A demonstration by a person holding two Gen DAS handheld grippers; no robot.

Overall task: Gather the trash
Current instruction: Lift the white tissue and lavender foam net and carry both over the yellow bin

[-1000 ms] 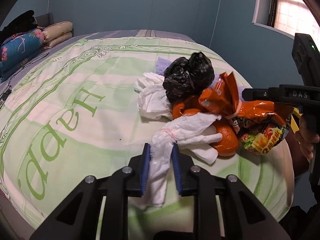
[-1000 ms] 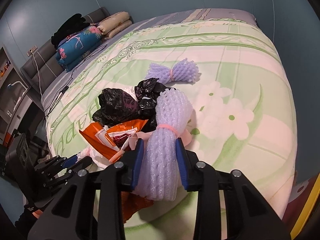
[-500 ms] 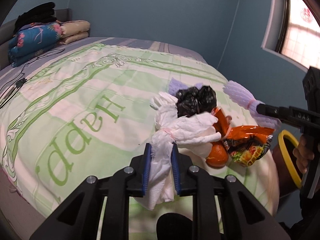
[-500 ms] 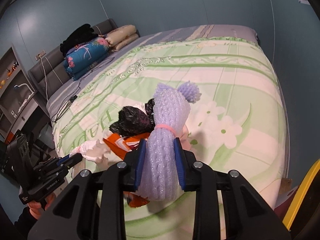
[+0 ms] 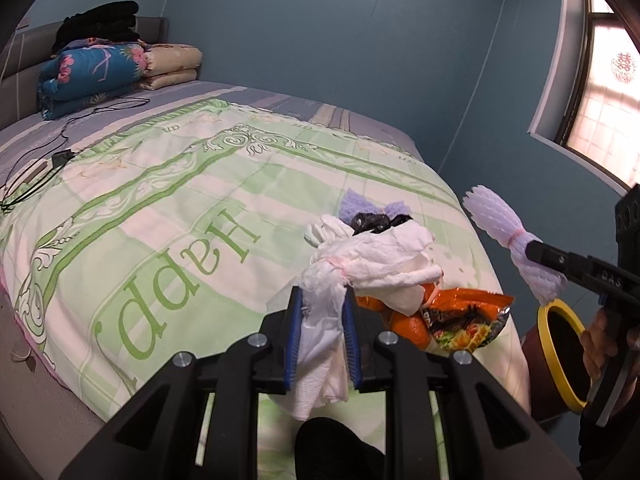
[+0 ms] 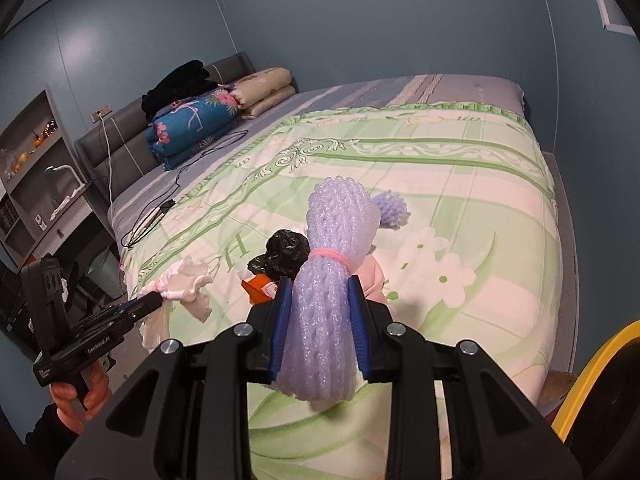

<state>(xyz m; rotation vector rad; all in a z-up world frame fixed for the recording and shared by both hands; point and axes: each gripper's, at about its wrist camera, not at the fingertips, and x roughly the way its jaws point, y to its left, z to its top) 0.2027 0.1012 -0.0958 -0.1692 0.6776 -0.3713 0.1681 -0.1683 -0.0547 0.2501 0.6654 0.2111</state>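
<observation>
My left gripper [image 5: 322,300] is shut on a white tissue bundle [image 5: 372,264] tied with a pink band, held above the bed. My right gripper [image 6: 318,292] is shut on a purple foam net bundle [image 6: 334,240], lifted off the bed; it also shows in the left wrist view [image 5: 508,236]. More trash lies on the green bedspread [image 5: 160,208]: a black bag [image 6: 286,254], an orange snack wrapper [image 5: 464,316], an orange fruit [image 5: 406,326] and a second purple foam net [image 6: 392,208]. A bin with a yellow rim [image 5: 560,352] stands beside the bed corner.
Folded blankets and pillows [image 6: 192,124] are stacked at the headboard. A black cable with a charger [image 5: 60,156] lies across the bed's far side. Shelves [image 6: 32,168] stand left of the bed. A window [image 5: 604,92] is on the right wall.
Both grippers have lifted up and back from the pile, carrying the tissue bundle and the purple foam net. The yellow-rimmed bin has come into view.
</observation>
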